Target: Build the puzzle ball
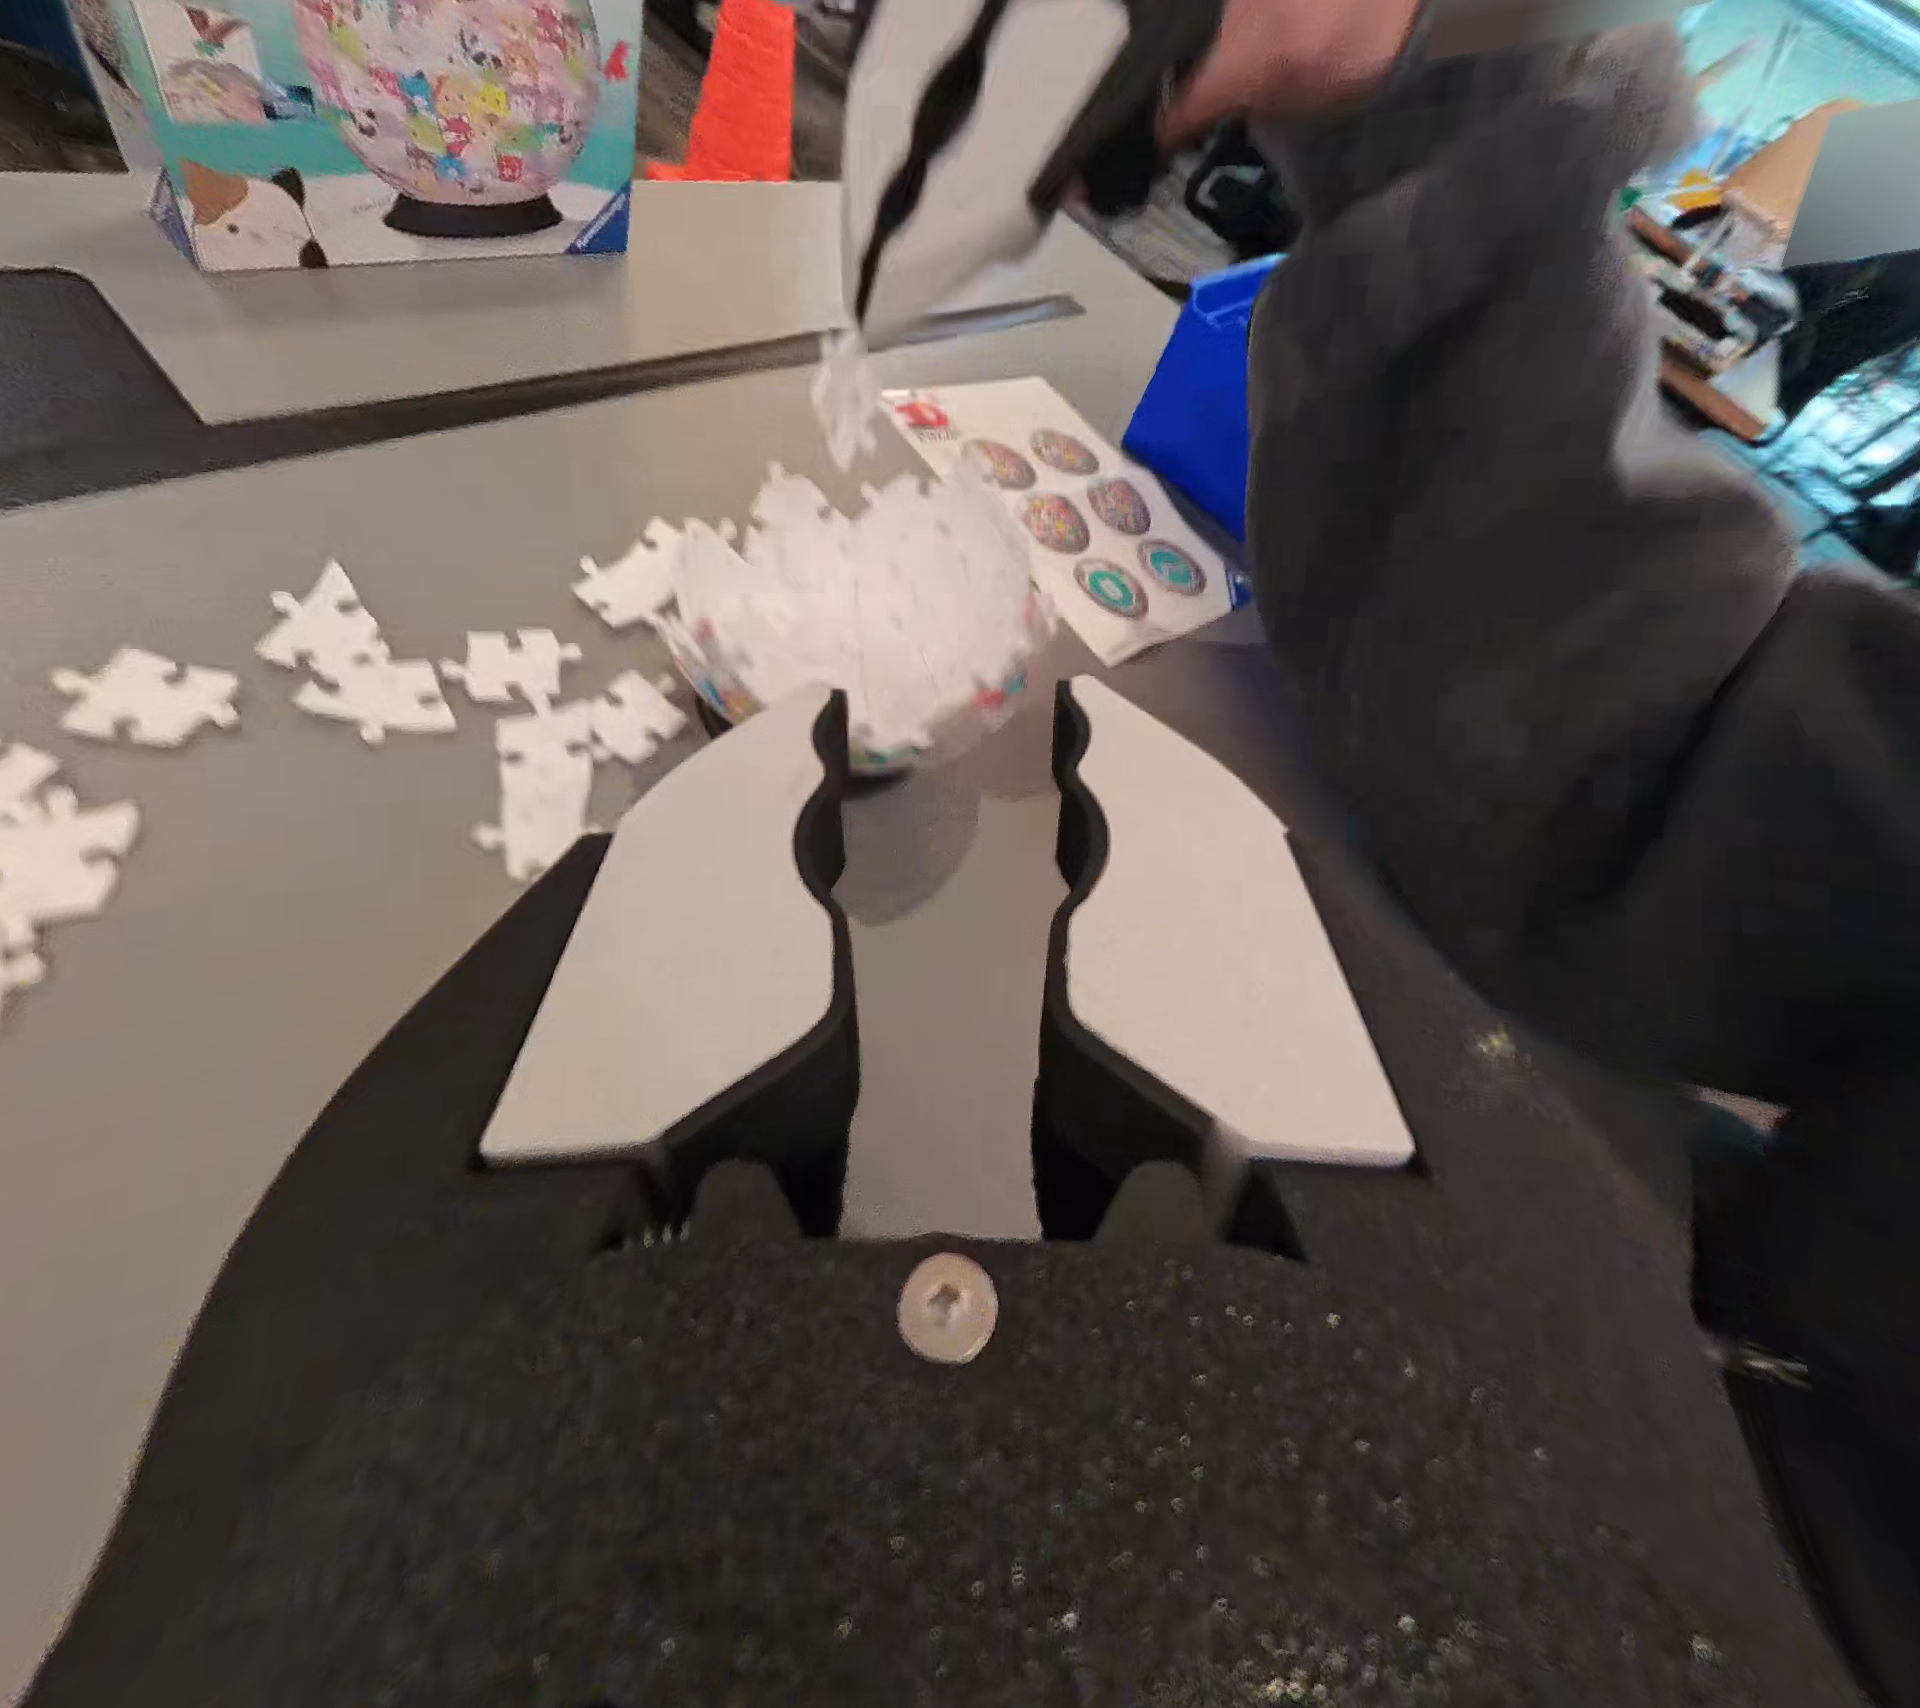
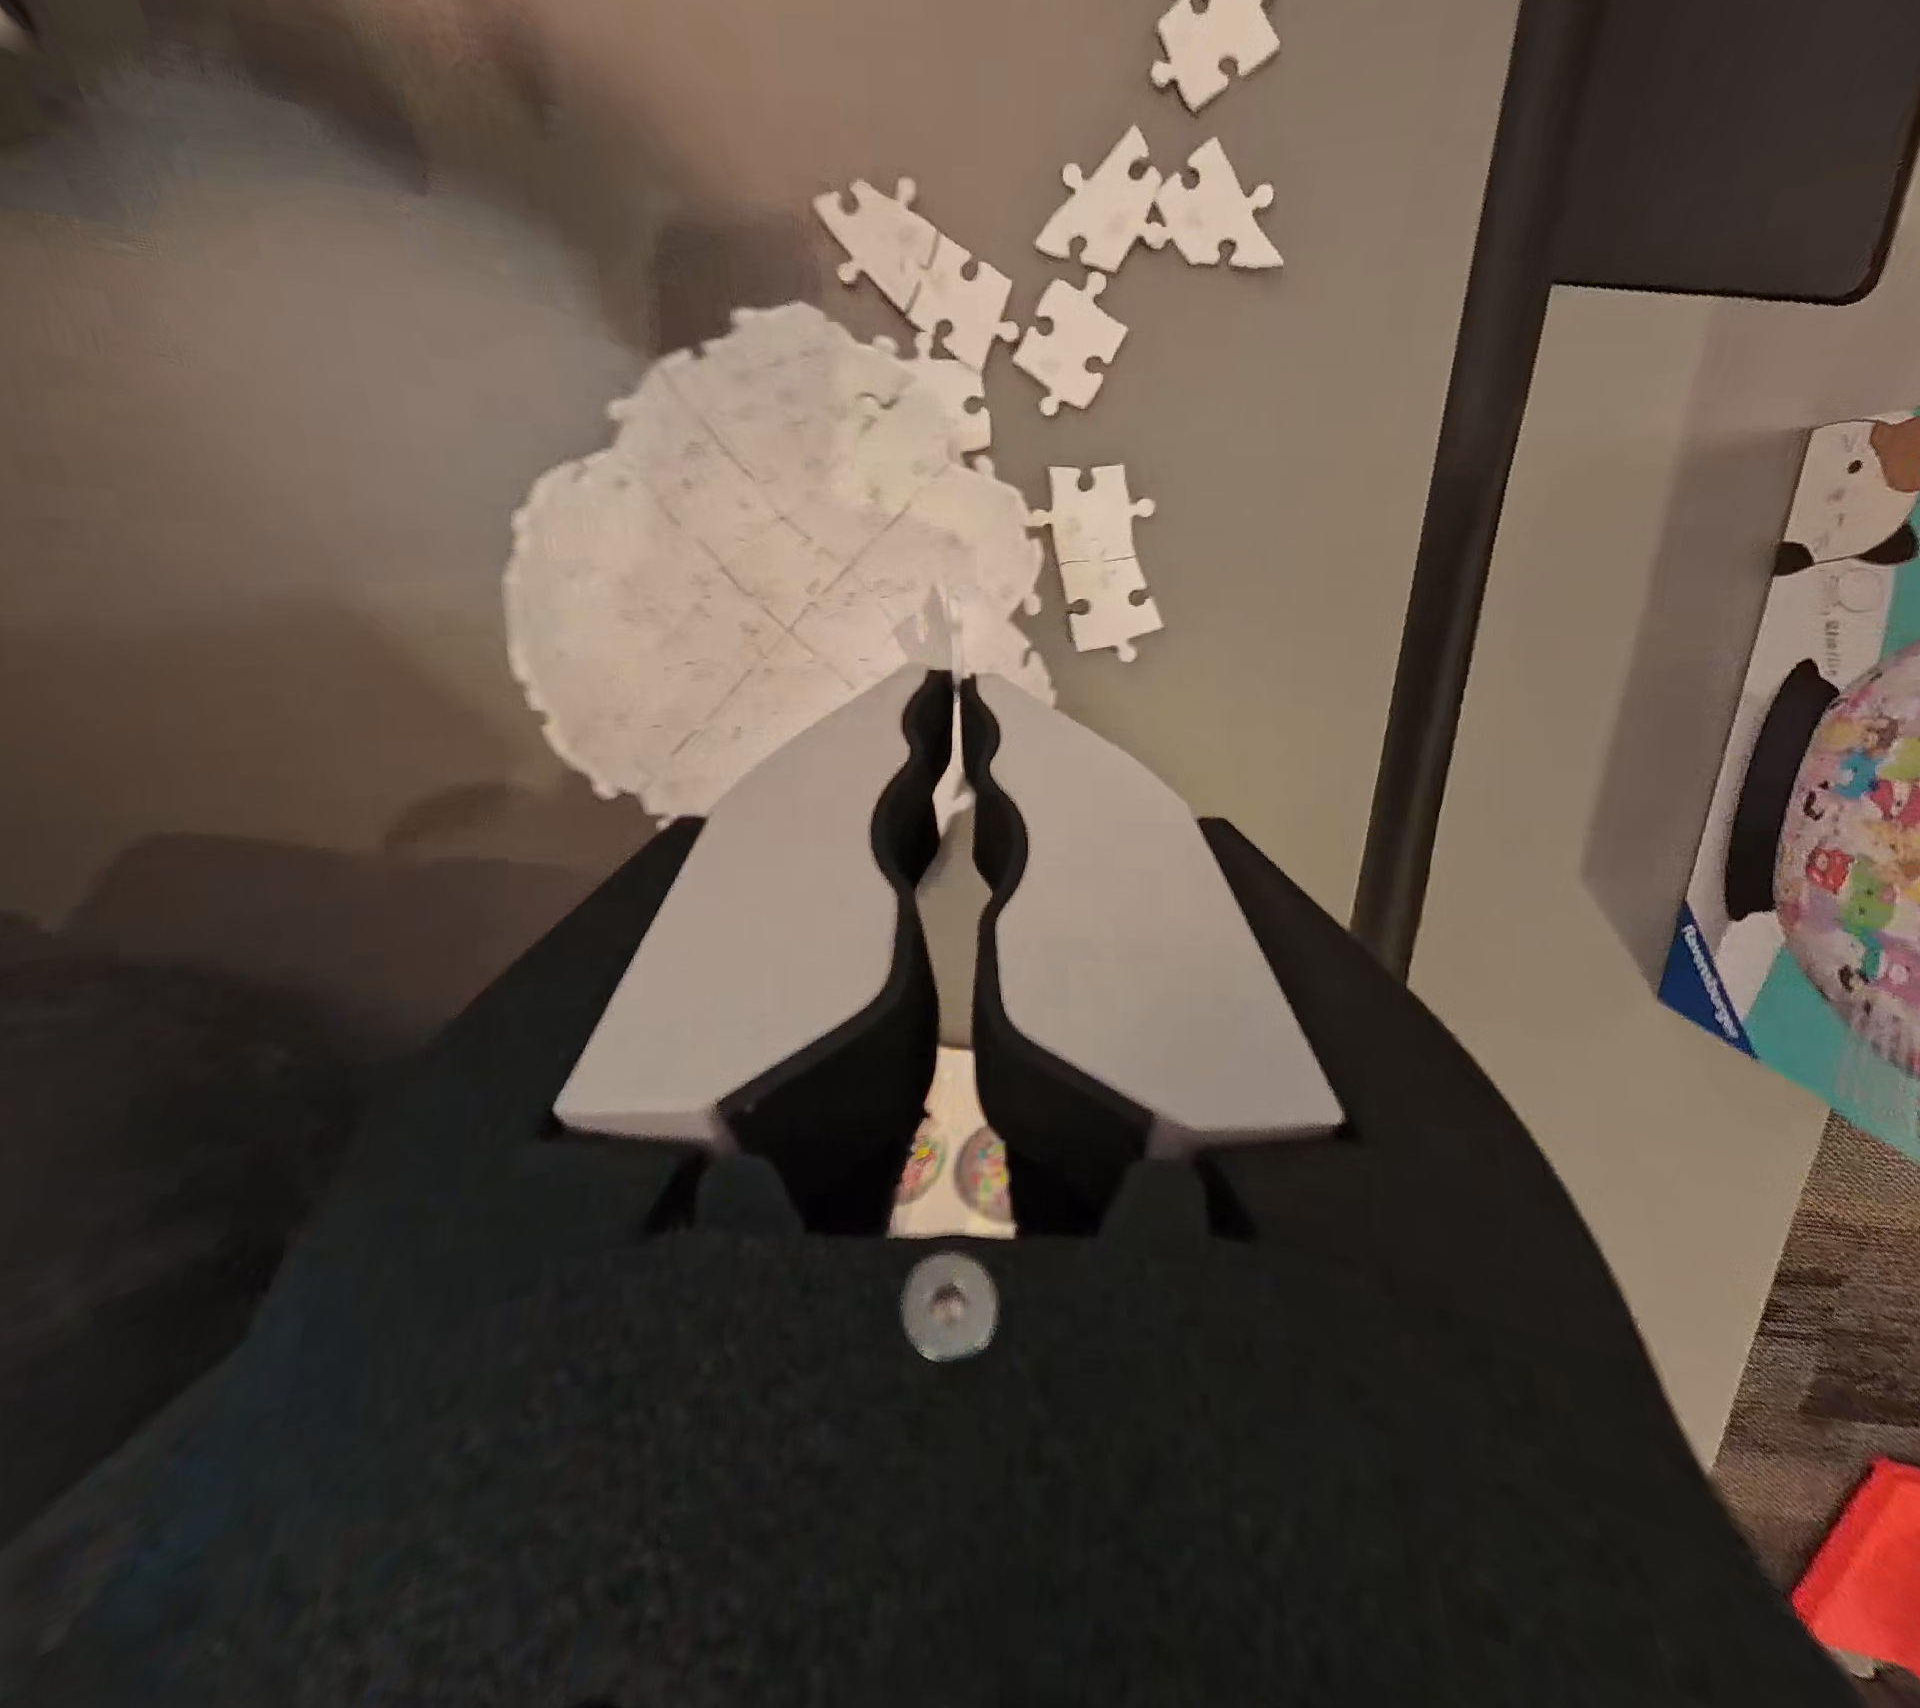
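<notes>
The left gripper [image 1: 943, 728] stood wide, the half-built ball [image 1: 883, 609] just beyond its fingertips; the right gripper [image 2: 954, 690] pinched a piece [image 2: 940, 632] above it.

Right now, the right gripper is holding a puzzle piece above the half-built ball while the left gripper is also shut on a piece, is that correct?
Not quite: the left gripper is open and empty, its fingers apart beside the ball, as the left wrist view shows. The rest holds: the right gripper is shut on a piece above the ball.
</notes>
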Tool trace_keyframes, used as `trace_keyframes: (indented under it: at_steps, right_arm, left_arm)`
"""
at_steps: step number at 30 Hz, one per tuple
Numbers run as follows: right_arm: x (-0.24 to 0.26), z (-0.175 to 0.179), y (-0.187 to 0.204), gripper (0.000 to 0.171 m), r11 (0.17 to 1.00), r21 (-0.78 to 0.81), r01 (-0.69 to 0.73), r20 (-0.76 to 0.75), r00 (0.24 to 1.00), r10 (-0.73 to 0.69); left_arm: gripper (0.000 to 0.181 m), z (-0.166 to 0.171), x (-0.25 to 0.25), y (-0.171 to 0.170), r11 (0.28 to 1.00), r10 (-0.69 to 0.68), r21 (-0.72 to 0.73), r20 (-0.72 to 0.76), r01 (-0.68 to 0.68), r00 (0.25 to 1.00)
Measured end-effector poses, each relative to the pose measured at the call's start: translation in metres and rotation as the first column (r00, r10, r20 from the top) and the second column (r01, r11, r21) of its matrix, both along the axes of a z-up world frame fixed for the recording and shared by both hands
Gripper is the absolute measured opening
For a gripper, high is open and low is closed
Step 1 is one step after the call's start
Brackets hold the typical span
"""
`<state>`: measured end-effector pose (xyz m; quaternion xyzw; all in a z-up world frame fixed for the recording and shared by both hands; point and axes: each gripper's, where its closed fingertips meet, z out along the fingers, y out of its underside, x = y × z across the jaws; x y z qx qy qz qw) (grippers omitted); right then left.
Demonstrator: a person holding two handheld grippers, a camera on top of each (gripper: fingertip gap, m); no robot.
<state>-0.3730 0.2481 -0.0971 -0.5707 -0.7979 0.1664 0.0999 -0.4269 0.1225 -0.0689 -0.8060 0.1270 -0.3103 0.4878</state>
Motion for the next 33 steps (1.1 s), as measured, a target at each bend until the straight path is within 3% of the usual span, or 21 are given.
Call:
trace_keyframes:
  at_steps: [2, 6, 12, 17, 25, 33]
  right_arm:
    - [-0.007, -0.011, 0.008, 0.001, 1.0, 0.013, -0.02, 0.015, 1.0, 0.02]
    - [-0.014, -0.028, 0.014, 0.001, 0.999, 0.019, -0.049, 0.061, 0.997, 0.047]
    - [-0.017, -0.038, 0.021, 0.001, 0.998, 0.008, -0.057, 0.115, 0.992, 0.056]
    - [-0.015, -0.046, 0.022, 0.002, 0.998, -0.007, -0.061, 0.147, 0.987, 0.061]
    - [-0.013, -0.051, 0.025, 0.002, 0.997, 0.023, -0.068, 0.177, 0.982, 0.063]
    - [-0.016, -0.046, 0.023, 0.002, 0.998, 0.016, -0.064, 0.148, 0.987, 0.061]
  left_arm:
    - [0.042, 0.001, -0.008, 0.029, 0.989, -0.101, -0.117, -0.048, 0.095, 0.994]
    - [0.043, -0.028, -0.014, 0.082, 0.924, -0.309, -0.306, -0.241, 0.23, 0.92]
    - [0.04, -0.087, 0.01, 0.117, 0.75, -0.583, -0.464, -0.126, 0.472, 0.802]
    - [0.039, -0.106, 0.016, 0.131, 0.732, -0.615, -0.467, -0.142, 0.496, 0.776]
    - [0.037, -0.111, 0.02, 0.134, 0.724, -0.615, -0.462, -0.098, 0.512, 0.782]
    - [0.029, -0.092, 0.025, 0.138, 0.746, -0.612, -0.378, -0.066, 0.548, 0.788]
